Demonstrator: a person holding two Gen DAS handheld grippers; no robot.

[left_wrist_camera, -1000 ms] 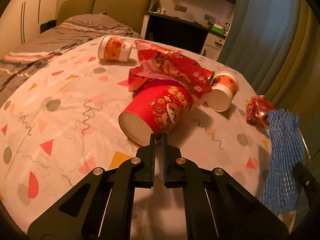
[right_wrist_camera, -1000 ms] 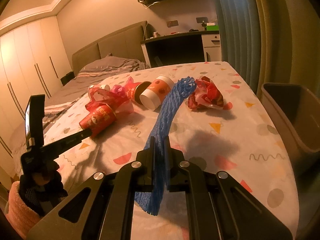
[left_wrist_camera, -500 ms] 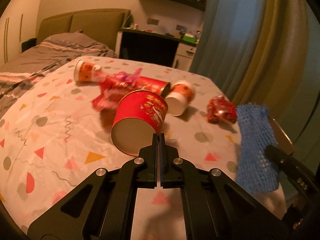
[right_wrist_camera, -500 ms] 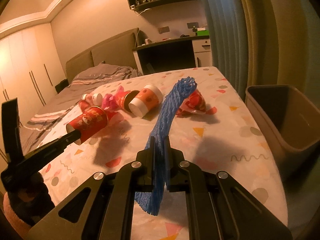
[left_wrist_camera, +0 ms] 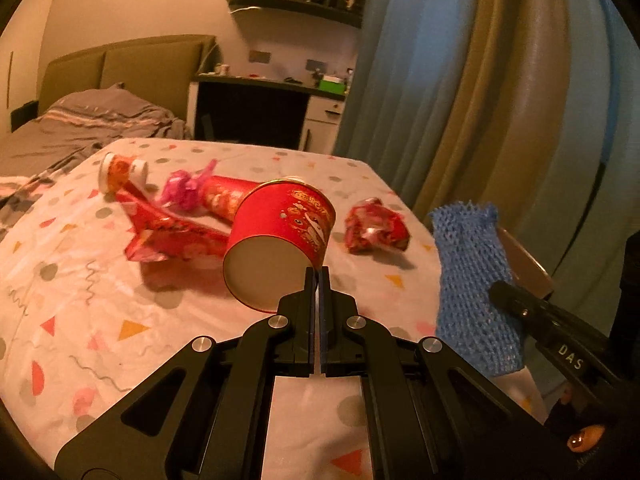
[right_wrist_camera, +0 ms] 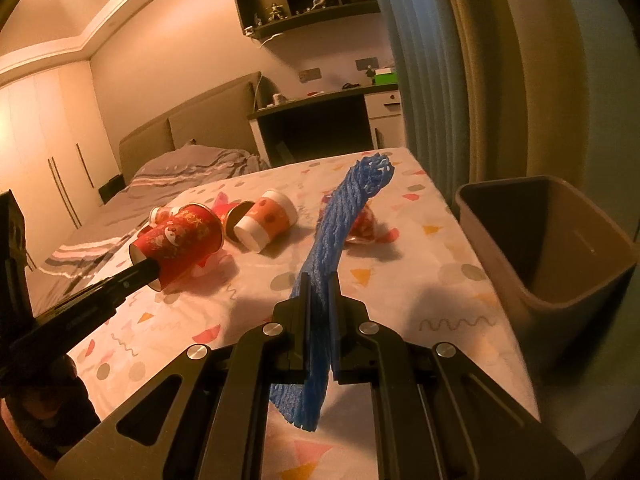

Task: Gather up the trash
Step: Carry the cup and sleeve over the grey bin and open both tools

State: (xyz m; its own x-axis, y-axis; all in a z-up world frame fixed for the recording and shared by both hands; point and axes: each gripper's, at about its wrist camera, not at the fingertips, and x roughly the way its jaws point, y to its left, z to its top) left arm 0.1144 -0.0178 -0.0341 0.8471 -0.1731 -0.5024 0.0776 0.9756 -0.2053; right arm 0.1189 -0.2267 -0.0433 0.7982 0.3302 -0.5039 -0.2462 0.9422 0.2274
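The left gripper (left_wrist_camera: 319, 276) is pinching the rim of a red cup (left_wrist_camera: 280, 240), its jaws closed on the cup wall, and is carrying it clear of the worktop (left_wrist_camera: 80, 320); the cup's long axis is running away from the camera, mouth toward the lens. The right gripper (right_wrist_camera: 320, 280) is clamping a blue net sleeve (right_wrist_camera: 340, 216), jaws closed around its middle, so the sleeve is sticking up and forward past the fingertips while its lower end is dangling below them. The bin (right_wrist_camera: 560, 240) is standing off the right edge of the worktop, just beside the right gripper and well apart from the left one. The move ahead seems to be turning on that: the sleeve is lying nearer the bin, to its left, so a short swing rightward should be bringing it over the opening, with the cup needing to cross further. More cups (right_wrist_camera: 266, 222) and a wrapper (left_wrist_camera: 376, 230) are lying on the worktop.
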